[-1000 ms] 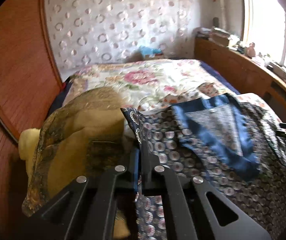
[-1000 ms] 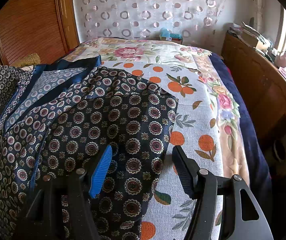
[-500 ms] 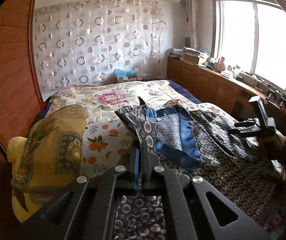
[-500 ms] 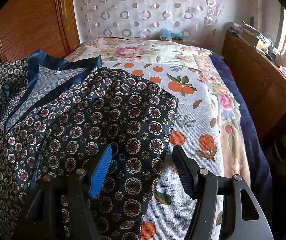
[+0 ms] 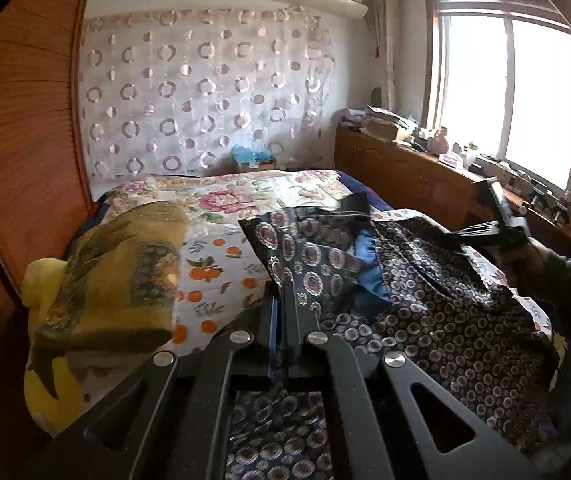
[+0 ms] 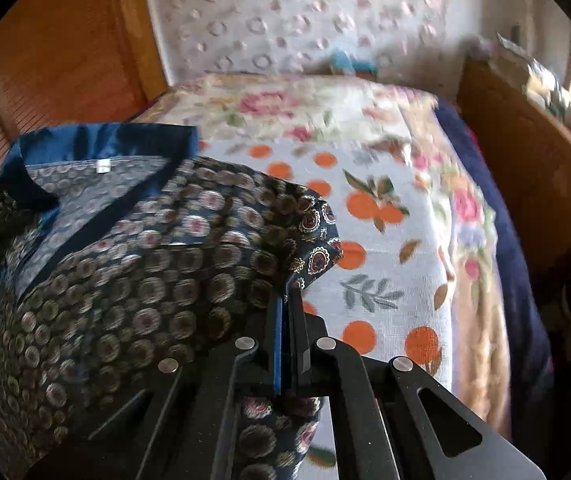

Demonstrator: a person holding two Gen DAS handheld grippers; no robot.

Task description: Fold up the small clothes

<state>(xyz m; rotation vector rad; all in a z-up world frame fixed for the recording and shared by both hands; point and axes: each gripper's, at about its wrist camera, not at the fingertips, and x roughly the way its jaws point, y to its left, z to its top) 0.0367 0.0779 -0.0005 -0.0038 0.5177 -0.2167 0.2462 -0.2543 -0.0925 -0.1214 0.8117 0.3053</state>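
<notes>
The shirt (image 6: 133, 264) lies on the bed (image 6: 401, 240), spread over the quilt's orange-print section. It is dark blue with a rosette pattern and has a plain blue collar (image 6: 97, 146). A small white label (image 6: 103, 166) shows inside the neck opening.

Left gripper (image 5: 283, 292): the jaws are together, clamped on a fold of the shirt's edge. The cloth rises from the bed to the fingertips and drapes away to the right in the left wrist view. The collar band (image 5: 367, 268) is partly visible beneath the raised fold.

Right gripper (image 6: 287, 300): the jaws have just closed and are now together, clamped on the shirt's right-hand corner. The corner (image 6: 317, 248) stands up in a peak above the fingertips. More patterned cloth hangs below the jaws between the gripper's arms.

In the left wrist view, the right gripper (image 5: 497, 232) appears at the far right, held by the person's hand (image 5: 525, 258), with the shirt stretched toward it.

A yellow-brown pillow (image 5: 113, 272) lies on the bed to the left of the shirt, against the wooden headboard (image 5: 25, 140). A circle-patterned curtain (image 5: 205, 92) hangs behind the bed. A wooden cabinet (image 5: 405, 172) runs under the window (image 5: 505, 92) on the right and carries assorted small items.
</notes>
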